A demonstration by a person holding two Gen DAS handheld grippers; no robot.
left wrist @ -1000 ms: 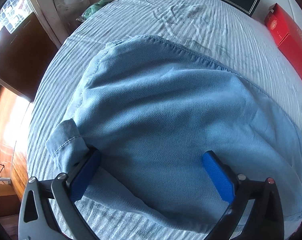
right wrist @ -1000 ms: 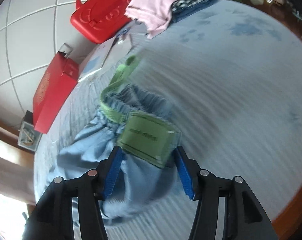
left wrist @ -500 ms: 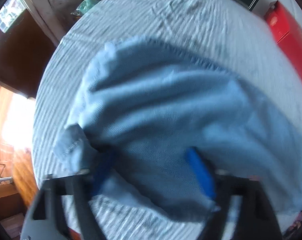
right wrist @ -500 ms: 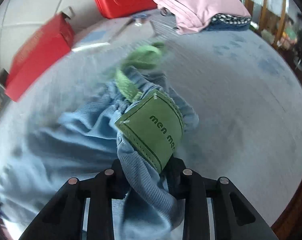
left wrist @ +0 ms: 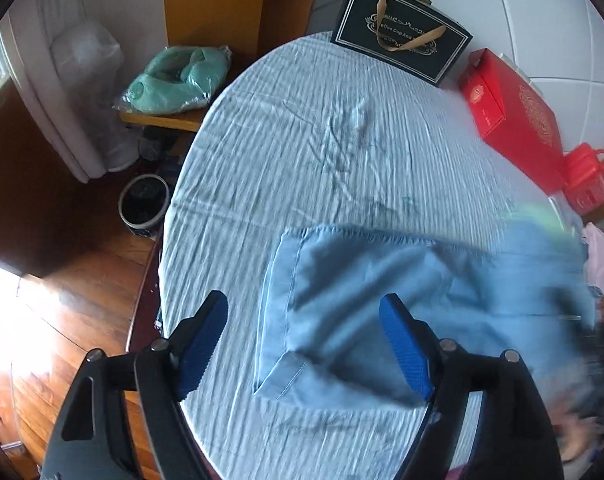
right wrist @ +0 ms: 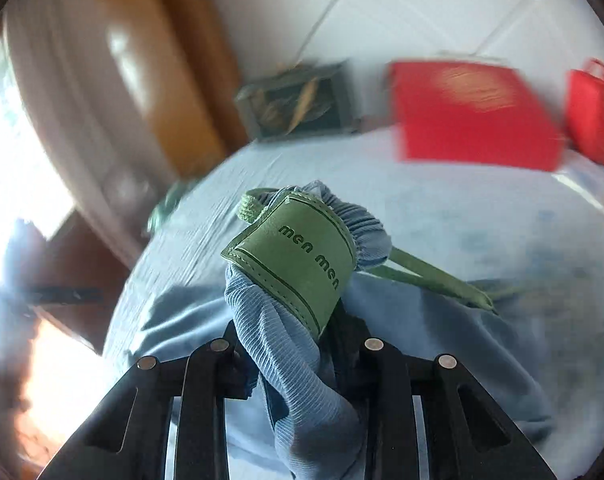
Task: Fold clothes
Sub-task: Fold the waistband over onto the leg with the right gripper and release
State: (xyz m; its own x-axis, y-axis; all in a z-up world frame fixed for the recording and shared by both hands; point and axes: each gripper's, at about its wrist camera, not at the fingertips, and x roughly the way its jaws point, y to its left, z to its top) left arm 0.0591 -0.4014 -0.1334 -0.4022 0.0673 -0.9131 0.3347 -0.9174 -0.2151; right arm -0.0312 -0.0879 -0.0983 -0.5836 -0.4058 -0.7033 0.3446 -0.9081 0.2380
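From the left wrist view, a sealed plastic bag of mint-green fabric [left wrist: 178, 80] sits on a small wooden stand off the table's left edge, with a round dark bin [left wrist: 144, 205] on the wood floor below it. The left gripper [left wrist: 303, 346] hangs above the round table under a pale blue striped cloth [left wrist: 302, 128], its blue-padded jaws spread wide and holding nothing. Between and beyond those jaws lies the light blue pair of shorts [left wrist: 365, 280], flat on the cloth, one hem corner turned up near the front edge. At the far rim stand a black gift bag with gold ribbon handles [left wrist: 401, 42] and a red cardboard box [left wrist: 513, 116]. In the right wrist view, the right gripper [right wrist: 294, 360] is clamped on the shorts' gathered waistband, where a green patch reading "men men" [right wrist: 298, 264] sits, a green drawstring [right wrist: 433, 276] trailing right
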